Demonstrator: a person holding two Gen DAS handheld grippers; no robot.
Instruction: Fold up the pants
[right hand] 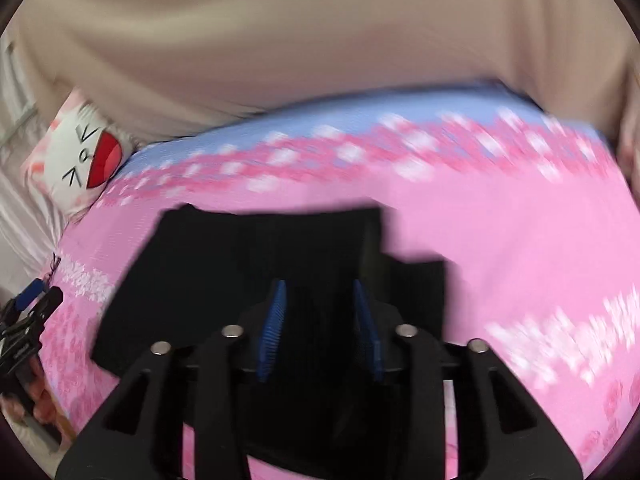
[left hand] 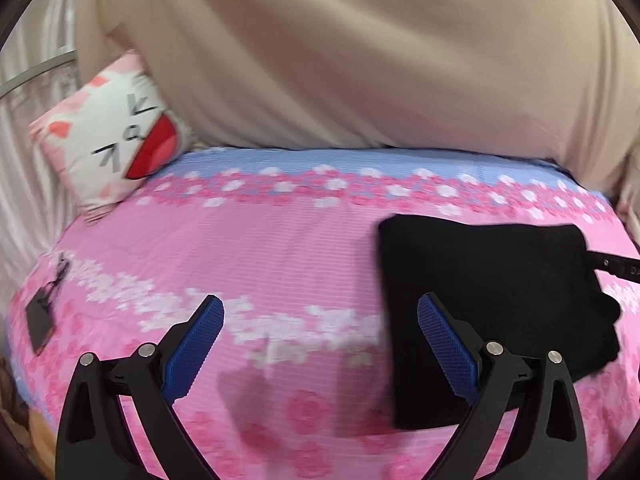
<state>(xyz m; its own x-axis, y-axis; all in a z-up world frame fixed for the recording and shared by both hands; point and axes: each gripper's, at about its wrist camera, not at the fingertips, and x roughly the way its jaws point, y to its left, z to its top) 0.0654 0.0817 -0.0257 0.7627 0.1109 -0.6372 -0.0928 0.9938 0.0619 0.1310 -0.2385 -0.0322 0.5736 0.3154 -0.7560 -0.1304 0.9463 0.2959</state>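
The black pants [left hand: 492, 300] lie folded into a compact rectangle on the pink flowered bed sheet [left hand: 280, 248]. My left gripper [left hand: 320, 320] hovers open over bare sheet, with the pants' left edge just behind its right finger. A black finger [left hand: 618, 267] of the right gripper reaches in over the pants from the right edge. In the blurred right wrist view, my right gripper [right hand: 320, 304] sits directly over the pants [right hand: 224, 264]. Its blue pads stand apart with only dark cloth behind them, and I cannot see them pressing on it. The left gripper [right hand: 34, 304] shows at the left edge.
A cat-face pillow [left hand: 116, 140] leans at the back left of the bed. A large beige fabric mass [left hand: 340, 60] fills the back. A small black tag on a string [left hand: 40, 320] lies at the sheet's left. Pale satin cloth [left hand: 24, 200] hangs beyond the left side.
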